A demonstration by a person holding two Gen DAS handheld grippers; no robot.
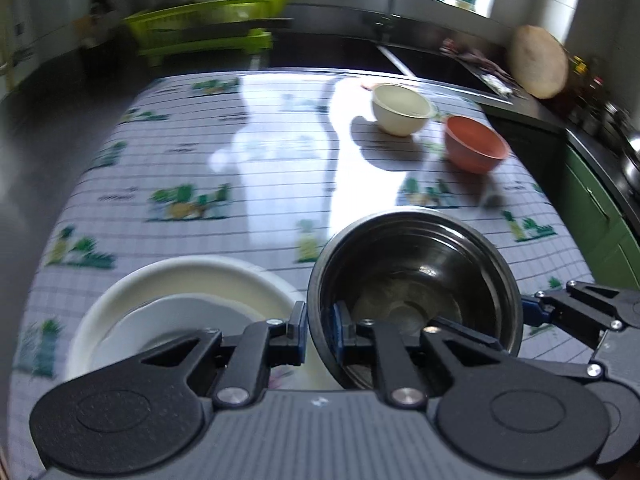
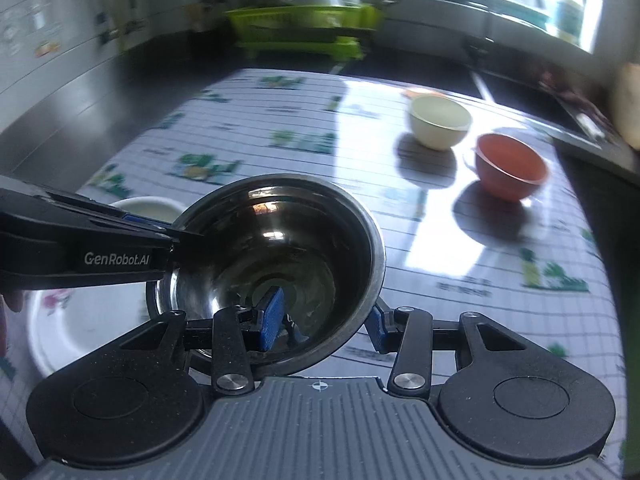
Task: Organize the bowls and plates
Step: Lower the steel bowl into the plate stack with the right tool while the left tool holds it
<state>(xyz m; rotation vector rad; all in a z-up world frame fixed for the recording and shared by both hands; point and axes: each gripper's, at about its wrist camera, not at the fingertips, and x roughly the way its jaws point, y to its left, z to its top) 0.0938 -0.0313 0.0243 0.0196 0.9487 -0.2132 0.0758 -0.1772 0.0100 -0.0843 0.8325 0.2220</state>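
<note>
left gripper (image 1: 318, 330): jaws clamp steel bowl (image 1: 416, 276) rim | right gripper (image 2: 326, 322): jaws straddle opposite rim | white plate (image 1: 188, 296) just left | cream bowl (image 1: 400, 108), orange bowl (image 1: 474, 142) ahead on counter (image 1: 240, 160)

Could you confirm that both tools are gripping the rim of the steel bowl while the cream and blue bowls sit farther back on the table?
Not quite: the bowl beside the cream bowl is orange, not blue, as both wrist views show. The rest holds: the left tool and right tool each clamp the steel bowl's rim.
</note>
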